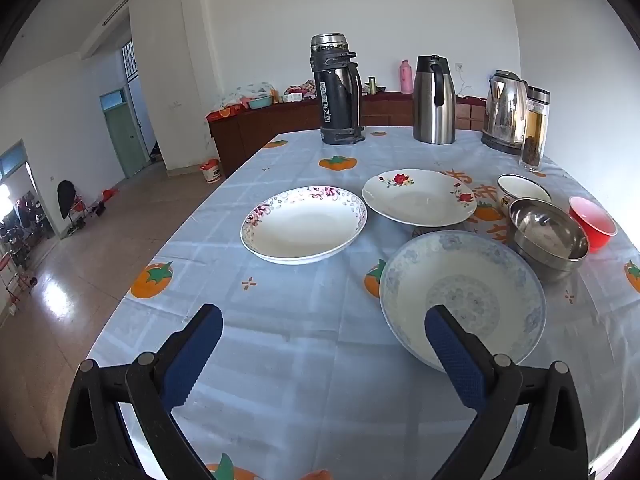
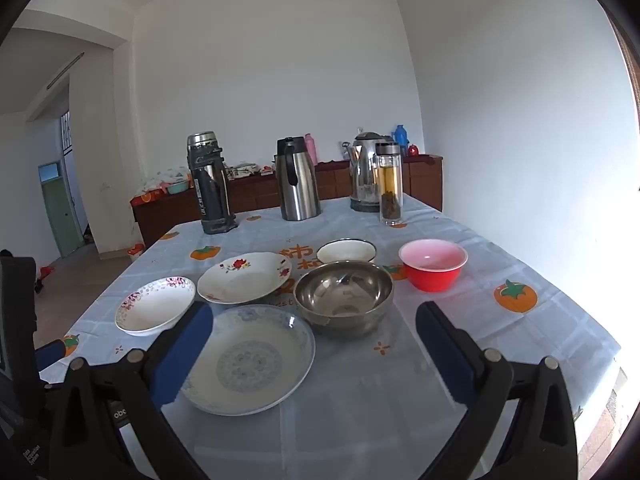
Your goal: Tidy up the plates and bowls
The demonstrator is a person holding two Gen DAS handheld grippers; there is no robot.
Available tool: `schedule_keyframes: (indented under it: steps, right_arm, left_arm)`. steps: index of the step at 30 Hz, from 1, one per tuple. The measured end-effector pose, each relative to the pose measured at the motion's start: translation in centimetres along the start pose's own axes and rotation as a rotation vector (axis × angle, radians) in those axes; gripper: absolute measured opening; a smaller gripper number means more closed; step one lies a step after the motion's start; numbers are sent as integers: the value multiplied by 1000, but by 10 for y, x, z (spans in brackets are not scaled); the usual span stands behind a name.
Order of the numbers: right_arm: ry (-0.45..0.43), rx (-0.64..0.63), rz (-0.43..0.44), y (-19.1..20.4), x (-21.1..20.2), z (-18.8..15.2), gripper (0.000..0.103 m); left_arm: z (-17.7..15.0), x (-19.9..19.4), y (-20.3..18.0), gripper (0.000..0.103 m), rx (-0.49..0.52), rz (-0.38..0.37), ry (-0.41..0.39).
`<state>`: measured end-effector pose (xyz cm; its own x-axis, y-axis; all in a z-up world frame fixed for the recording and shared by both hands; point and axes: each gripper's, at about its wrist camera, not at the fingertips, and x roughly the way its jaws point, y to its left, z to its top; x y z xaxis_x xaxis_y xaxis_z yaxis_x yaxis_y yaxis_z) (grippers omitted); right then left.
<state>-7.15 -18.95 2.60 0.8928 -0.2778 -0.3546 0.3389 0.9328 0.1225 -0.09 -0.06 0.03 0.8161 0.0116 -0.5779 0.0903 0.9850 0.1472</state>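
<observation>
Three plates lie on the table: a blue-patterned plate (image 1: 480, 280) (image 2: 256, 360) nearest, a pink-flower-rimmed plate (image 1: 304, 224) (image 2: 156, 306) to the left, and a red-flower plate (image 1: 418, 196) (image 2: 244, 278) behind. A steel bowl (image 1: 550, 236) (image 2: 344, 296), a white bowl (image 1: 522, 188) (image 2: 346, 251) and a red bowl (image 1: 593, 222) (image 2: 433, 264) stand to the right. My left gripper (image 1: 324, 354) is open and empty, its right finger over the blue plate's near rim. My right gripper (image 2: 314, 350) is open and empty above the blue plate and steel bowl.
A dark thermos (image 1: 338, 90) (image 2: 210, 184), a steel carafe (image 1: 434, 100) (image 2: 298, 180), an electric kettle (image 1: 504, 112) (image 2: 366, 172) and a tea bottle (image 1: 536, 128) (image 2: 389, 184) stand at the table's far edge. The table's left edge (image 1: 176, 248) drops to tiled floor.
</observation>
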Motion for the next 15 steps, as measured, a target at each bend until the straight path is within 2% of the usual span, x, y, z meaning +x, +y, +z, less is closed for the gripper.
schedule_keyframes:
  steps: [2,3,6,15]
  right_arm:
    - [7,-5,-7,0,2,0,103]
    - [7,-6,-8,-1,3,-1,103]
    - [12,-8,-15,-1,4,-2,103]
    - [57,-20,-31,-8,10,-12,103]
  left_arm:
    - [-1,-1,-1,103,1,10,1]
    - [-2,8,-4,103,3,2,29]
    - [-6,8,2,103,-22,-33,23]
    - [-13,13,-1,103,-4,-86,69]
